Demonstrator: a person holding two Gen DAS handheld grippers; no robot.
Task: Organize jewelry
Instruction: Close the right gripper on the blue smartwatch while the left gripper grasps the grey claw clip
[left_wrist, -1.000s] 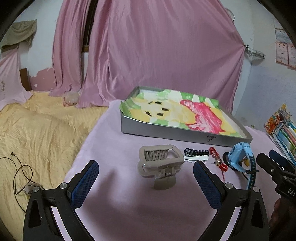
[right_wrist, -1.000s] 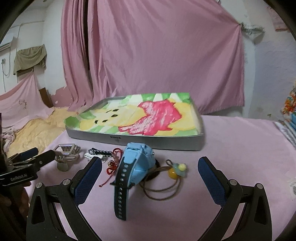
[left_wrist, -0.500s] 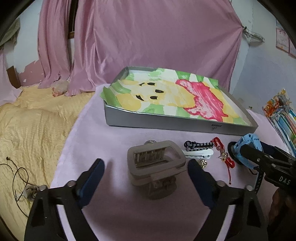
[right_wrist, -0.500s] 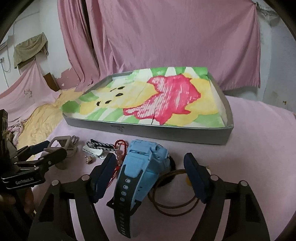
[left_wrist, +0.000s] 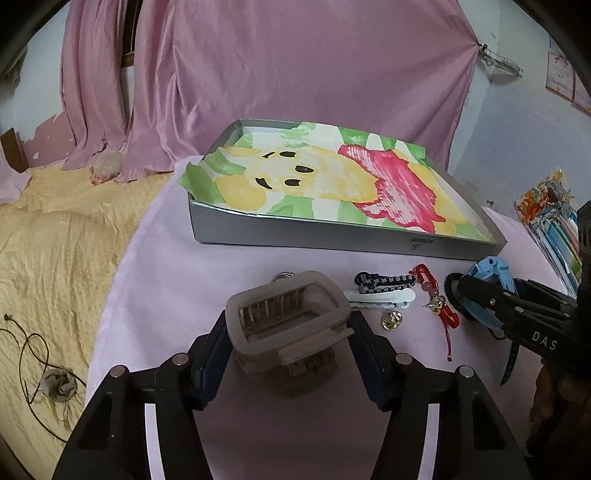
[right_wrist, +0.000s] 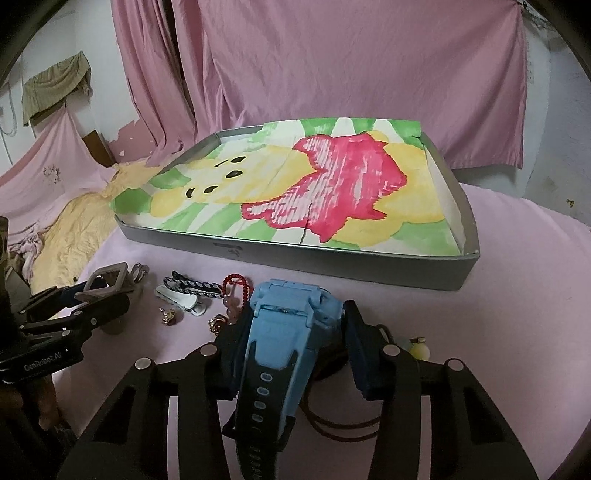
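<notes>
Nearby, hair clips (left_wrist: 384, 290) and red bracelet (left_wrist: 437, 301) crowd the watch (right_wrist: 291, 325).

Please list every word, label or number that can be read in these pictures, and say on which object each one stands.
"DAS": white letters on the right tool, cut off by the picture edge, left wrist view.
"GenRobot.AI": white letters on the left tool, right wrist view.
Small label on the front wall of the grey tray: too small to read.
Papers on the wall: blurred, not readable.

One claw clip (left_wrist: 286, 325), two barrettes (left_wrist: 384, 288), one watch (right_wrist: 288, 332), one tray (left_wrist: 332, 236).
</notes>
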